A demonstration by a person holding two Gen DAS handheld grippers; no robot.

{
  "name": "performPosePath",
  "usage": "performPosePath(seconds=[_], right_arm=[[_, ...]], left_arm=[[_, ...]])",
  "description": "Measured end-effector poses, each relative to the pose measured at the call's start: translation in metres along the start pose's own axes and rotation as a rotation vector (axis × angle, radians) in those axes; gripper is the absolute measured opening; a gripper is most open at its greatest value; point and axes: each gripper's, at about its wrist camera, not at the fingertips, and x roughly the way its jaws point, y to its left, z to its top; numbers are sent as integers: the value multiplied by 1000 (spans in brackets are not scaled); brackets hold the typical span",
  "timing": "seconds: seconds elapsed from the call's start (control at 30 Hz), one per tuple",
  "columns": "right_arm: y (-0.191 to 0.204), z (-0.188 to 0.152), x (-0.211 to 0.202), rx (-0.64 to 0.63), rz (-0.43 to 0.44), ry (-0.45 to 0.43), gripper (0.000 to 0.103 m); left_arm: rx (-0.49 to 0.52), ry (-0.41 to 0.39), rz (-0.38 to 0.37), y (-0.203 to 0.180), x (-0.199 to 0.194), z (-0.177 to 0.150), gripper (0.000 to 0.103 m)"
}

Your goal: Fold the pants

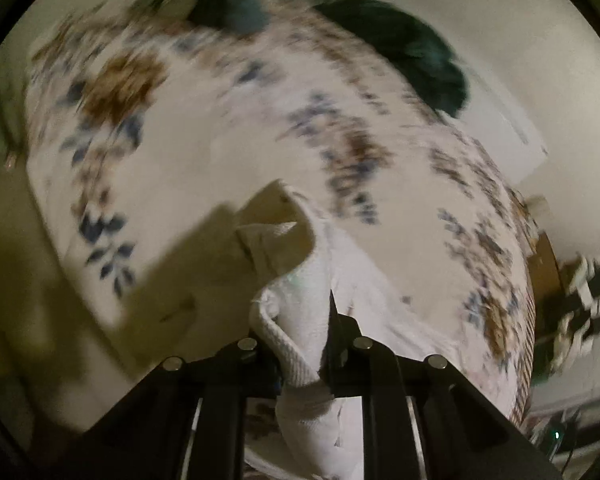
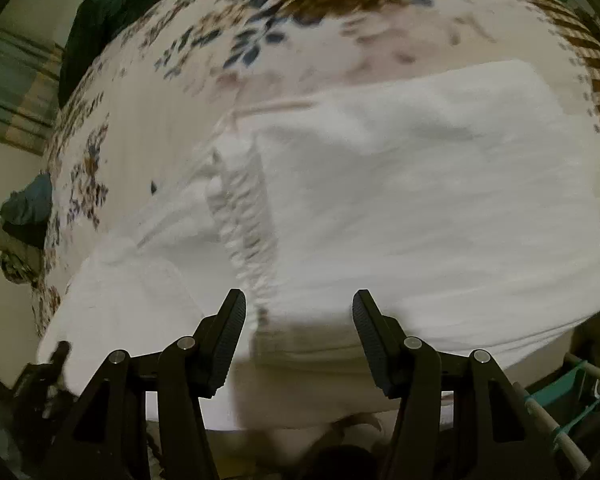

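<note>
White pants [image 2: 420, 200] lie spread on a flowered bedsheet [image 2: 284, 12], with the gathered elastic waistband [image 2: 244, 216] running down the middle of the right wrist view. My right gripper [image 2: 299, 312] is open and empty, hovering just above the pants near the bed's front edge. My left gripper [image 1: 300, 328] is shut on a bunched white part of the pants [image 1: 296, 320] and holds it lifted above the sheet [image 1: 204, 136]. The left gripper also shows blurred at the lower left of the right wrist view [image 2: 56, 354].
Dark green clothes [image 1: 412, 52] lie at the far edge of the bed, also in the right wrist view [image 2: 96, 20]. A teal and olive pile [image 2: 24, 224] sits off the left side. A teal rack [image 2: 580, 400] stands at lower right.
</note>
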Motion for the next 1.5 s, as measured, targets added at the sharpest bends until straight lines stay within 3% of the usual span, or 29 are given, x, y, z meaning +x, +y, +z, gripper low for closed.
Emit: performPosePath(seconds=[0.27, 0.4, 0.53, 0.57, 0.67, 0.77, 0.83, 0.9, 0.93, 1.0, 1.03, 1.07, 1.1, 1.2, 1.27, 1.33, 1.5], right_arm=[[-73, 18, -51, 100, 25, -65, 58], [-126, 27, -81, 171, 19, -110, 58], [-179, 28, -106, 249, 1, -146, 58], [-200, 26, -114, 276, -12, -157, 58], [-244, 19, -129, 336, -41, -173, 58], [-289, 8, -141, 409, -72, -183, 58], [-315, 1, -148, 446, -93, -183, 58], [-339, -6, -152, 475, -111, -170, 58], [-344, -7, -152, 483, -119, -161, 59], [-354, -8, -150, 495, -112, -140, 64], [-359, -8, -148, 502, -93, -132, 65], [-362, -8, -148, 505, -82, -129, 68], [-364, -7, -147, 505, -65, -128, 69], [-360, 3, -147, 487, -8, -130, 74], [-350, 15, -145, 464, 50, -129, 76], [-331, 33, -139, 420, 136, -121, 77], [-275, 84, -103, 261, 257, -63, 78]], left_arm=[[244, -88, -114, -121, -56, -24, 11], [400, -75, -210, -194, -71, -72, 11], [535, 24, -306, -252, -66, -140, 11], [572, 81, -338, -266, -56, -166, 11], [671, 167, -352, -290, -33, -223, 11], [778, 227, -325, -306, -6, -276, 11], [847, 293, -270, -314, 16, -306, 12], [865, 386, -222, -317, 33, -320, 15], [857, 421, -210, -318, 37, -324, 22], [800, 496, -254, -313, 37, -326, 34], [780, 501, -271, -314, 31, -322, 53], [771, 500, -287, -314, 25, -317, 79], [762, 504, -307, -315, 17, -310, 88], [720, 516, -350, -306, -3, -288, 91], [694, 498, -327, -285, -13, -264, 91], [673, 468, -264, -259, -15, -242, 91], [593, 409, -72, -192, 1, -191, 91]])
